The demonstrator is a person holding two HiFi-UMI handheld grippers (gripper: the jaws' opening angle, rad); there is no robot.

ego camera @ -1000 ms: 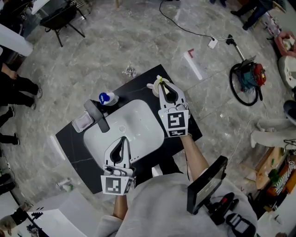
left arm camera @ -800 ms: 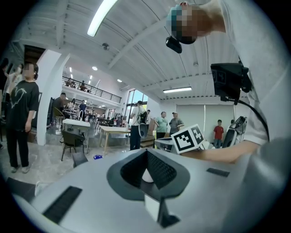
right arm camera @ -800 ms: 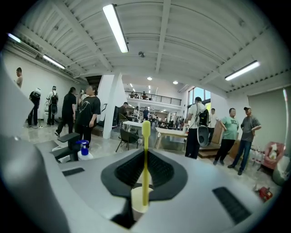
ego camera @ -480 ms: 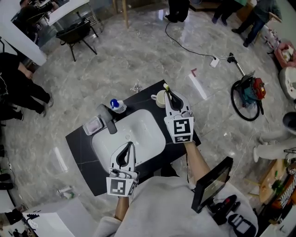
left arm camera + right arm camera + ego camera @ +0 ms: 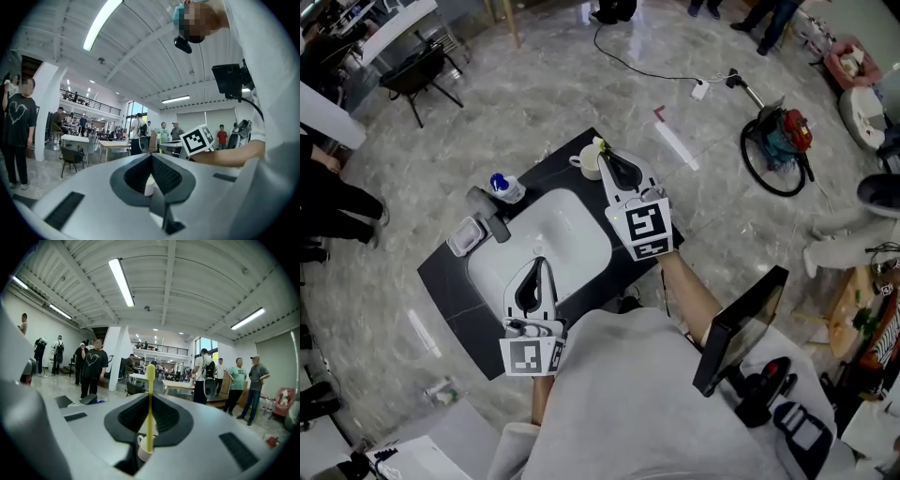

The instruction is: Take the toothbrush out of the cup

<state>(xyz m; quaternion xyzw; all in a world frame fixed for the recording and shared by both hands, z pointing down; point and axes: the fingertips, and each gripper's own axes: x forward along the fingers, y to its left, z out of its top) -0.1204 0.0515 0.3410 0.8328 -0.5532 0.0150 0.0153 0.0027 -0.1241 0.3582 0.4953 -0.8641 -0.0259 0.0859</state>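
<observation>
Left gripper (image 5: 541,262), nearest the body: jaws closed tip to tip with nothing between them, pointing level above the near edge of the white oval sink basin (image 5: 567,239). Its hand sits tucked close to the torso, the forearm mostly hidden under the grey shirt. The basin is sunk into a black rectangular tabletop (image 5: 450,295). Right gripper (image 5: 602,152), farther out: jaws nearly closed, clamped on the slim yellow toothbrush (image 5: 150,404). The brush stands upright in the grip, head topmost and above the jaw tips. The bare right forearm (image 5: 684,291) reaches straight out from the body, and the gripper aims roughly level, a touch nose-down, over the far right corner of the tabletop. A small white handled cup (image 5: 584,163) stands on that corner, just below and beyond the jaw tips. In the right gripper view the brush's lower end lines up with the cup's mouth; whether it has cleared the rim cannot be told. Past the basin on the left are a dark grey faucet (image 5: 492,217) and a blue-capped bottle (image 5: 501,185).
</observation>
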